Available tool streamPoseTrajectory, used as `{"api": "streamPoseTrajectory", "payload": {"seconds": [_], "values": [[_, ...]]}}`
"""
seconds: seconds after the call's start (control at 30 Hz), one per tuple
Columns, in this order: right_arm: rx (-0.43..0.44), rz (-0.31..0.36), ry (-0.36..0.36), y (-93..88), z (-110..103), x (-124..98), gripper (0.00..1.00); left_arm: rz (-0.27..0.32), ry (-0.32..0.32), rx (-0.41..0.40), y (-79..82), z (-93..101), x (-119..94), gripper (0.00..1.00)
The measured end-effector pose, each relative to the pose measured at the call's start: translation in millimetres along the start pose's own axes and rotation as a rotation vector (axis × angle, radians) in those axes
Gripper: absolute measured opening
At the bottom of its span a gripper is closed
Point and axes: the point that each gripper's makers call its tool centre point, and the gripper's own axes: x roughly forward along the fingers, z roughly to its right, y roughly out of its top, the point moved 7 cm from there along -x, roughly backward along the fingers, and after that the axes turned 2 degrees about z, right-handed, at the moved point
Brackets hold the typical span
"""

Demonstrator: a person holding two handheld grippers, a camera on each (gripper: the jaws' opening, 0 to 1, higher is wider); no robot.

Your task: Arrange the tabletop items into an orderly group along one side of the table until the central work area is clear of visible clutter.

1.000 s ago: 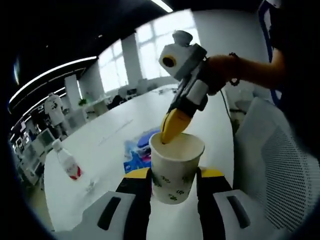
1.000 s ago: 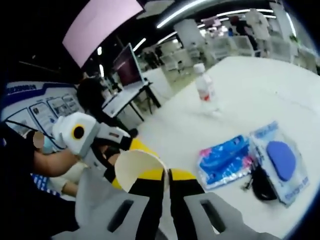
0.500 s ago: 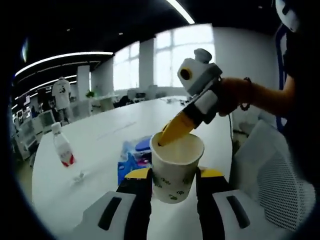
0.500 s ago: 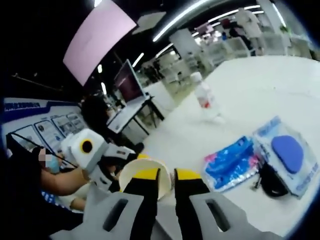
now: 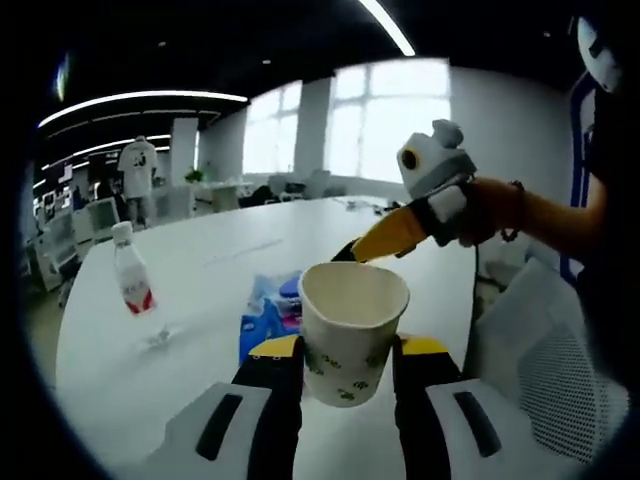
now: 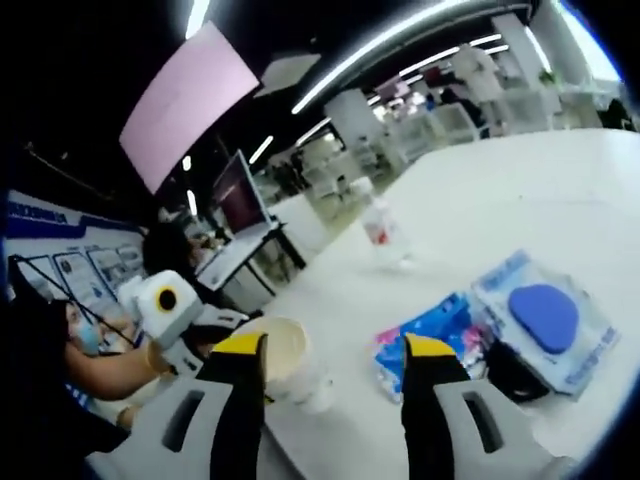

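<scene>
Holding a paper cup upright between the two jaws of my left claw, I have it lifted off the white surface. My right claw has its jaws spread wide with nothing between them; in the left gripper view it hangs just beyond the cup's rim, near but apart.

Loose things lie across the middle of the surface. A small bottle with a red label stands upright, well apart from the rest. A blue packet lies flat, and just beside it a clear pouch with a blue oval pad inside. Something black sits against the pouch, perhaps a cable or strap; the view is too blurred to tell.

I judge none of these is yet grouped along one side.

Risks from here: the cup is thin, so squeezing harder could crush it, and tilting my hand could let it slip. Setting it down near the edge could tip it off. Reaching with my right claw across the bottle could knock it over.
</scene>
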Motion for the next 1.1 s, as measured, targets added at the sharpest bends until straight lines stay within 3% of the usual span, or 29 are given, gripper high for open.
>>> {"api": "streamPoseTrajectory", "payload": {"seconds": [0.23, 0.5, 0.63, 0.9, 1.1], "values": [[-0.068, 0.015, -0.033, -1.2, 8.2, -6.0, 0.75, 0.002, 0.032, -0.007, 0.9, -9.4, 0.6, 0.33], [-0.049, 0.051, -0.069, -0.4, 16.4, -9.3, 0.92, 0.02, 0.083, -0.025, 5.7, -24.1, 4.4, 0.33], [-0.074, 0.038, -0.113, -2.6, 24.9, -10.5, 0.99, 0.035, 0.106, -0.031, 10.2, -33.7, 8.2, 0.33], [-0.032, 0.041, -0.155, -7.7, 40.8, -16.7, 1.0, 0.053, 0.163, -0.051, 12.2, -53.3, 15.7, 0.33], [-0.019, 0.039, -0.19, -11.7, 51.9, -20.0, 1.0, 0.074, 0.169, -0.051, 14.9, -68.2, 23.4, 0.33]]}}
